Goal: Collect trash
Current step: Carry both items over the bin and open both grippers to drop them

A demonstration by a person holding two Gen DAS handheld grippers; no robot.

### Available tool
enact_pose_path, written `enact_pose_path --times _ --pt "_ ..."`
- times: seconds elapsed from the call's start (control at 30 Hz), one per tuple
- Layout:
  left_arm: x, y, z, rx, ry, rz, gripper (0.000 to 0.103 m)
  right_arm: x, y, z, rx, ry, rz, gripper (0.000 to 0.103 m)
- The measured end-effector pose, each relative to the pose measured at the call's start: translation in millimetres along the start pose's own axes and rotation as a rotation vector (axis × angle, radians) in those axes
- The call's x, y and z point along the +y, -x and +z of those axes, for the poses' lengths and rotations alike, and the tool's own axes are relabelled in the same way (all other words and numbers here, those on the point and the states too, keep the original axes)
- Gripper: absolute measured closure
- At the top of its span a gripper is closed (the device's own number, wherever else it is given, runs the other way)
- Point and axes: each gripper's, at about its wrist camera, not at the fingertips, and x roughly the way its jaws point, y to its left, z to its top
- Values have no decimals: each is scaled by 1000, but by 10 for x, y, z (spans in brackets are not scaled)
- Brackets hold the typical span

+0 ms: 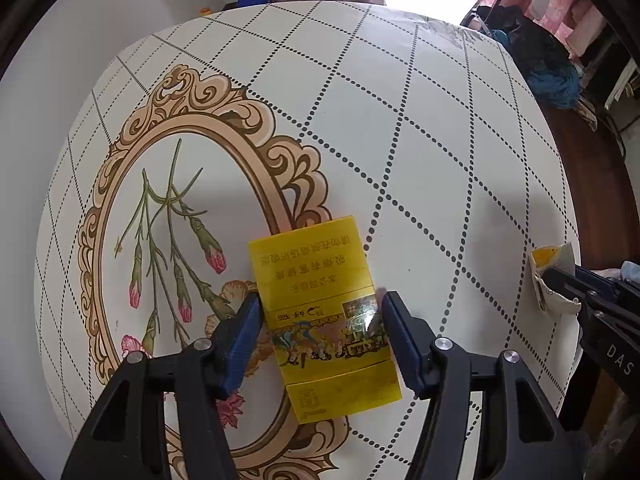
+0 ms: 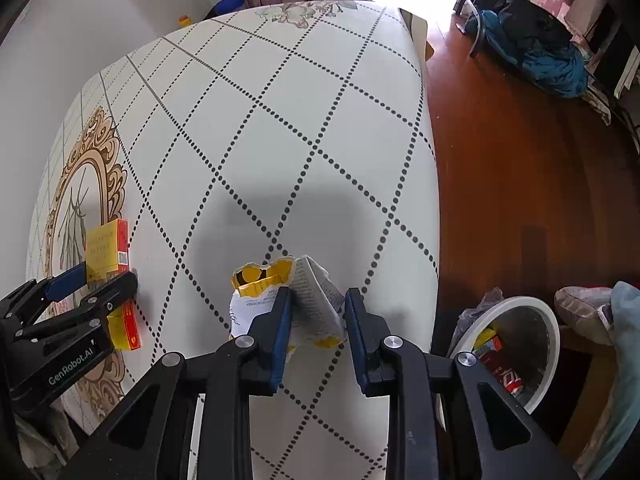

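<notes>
Left wrist view: the left tongs [image 1: 320, 332] straddle a flat yellow cardboard cigarette box [image 1: 320, 316] lying on the white worktop [image 1: 400, 120], which is covered with a dotted diamond-grid cloth printed with an ornate oval flower frame [image 1: 180, 216]. Both blue pads sit against the box's long sides, but whether they press it or merely touch I cannot tell. The box looks light, stiff across its narrow width and glossy, so a hold on the two long edges near the middle should serve; too much squeeze would likely crush it. At the right edge the right tongs [image 1: 560, 280] meet a torn paper packet [image 1: 554, 276].

Right wrist view: the right tongs [image 2: 318, 320] stand spread around the torn white-and-yellow paper packet [image 2: 296, 300], which sits near the worktop's [image 2: 280, 100] front-right corner; the left pad touches it, the right pad stands just apart. The packet appears crumpled, soft and very light, so it would fold under pressure; gripping its bulkier middle seems safest. On the reddish wooden floor [image 2: 500, 180], just beside the worktop, a white round bin [image 2: 554, 332] already holds trash. A pile of dark clothes [image 2: 532, 48] lies farther off.
</notes>
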Motion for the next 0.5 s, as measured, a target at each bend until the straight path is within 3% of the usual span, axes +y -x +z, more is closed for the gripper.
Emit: enact_pose_path --times 0.23,0.5 --pt "-24 62 -36 -1 0 6 47 44 31 -47 -17 0 -9 77" --pt "-175 724 -41 -139 -60 32 47 -1 393 -118 -104 -37 53 80"
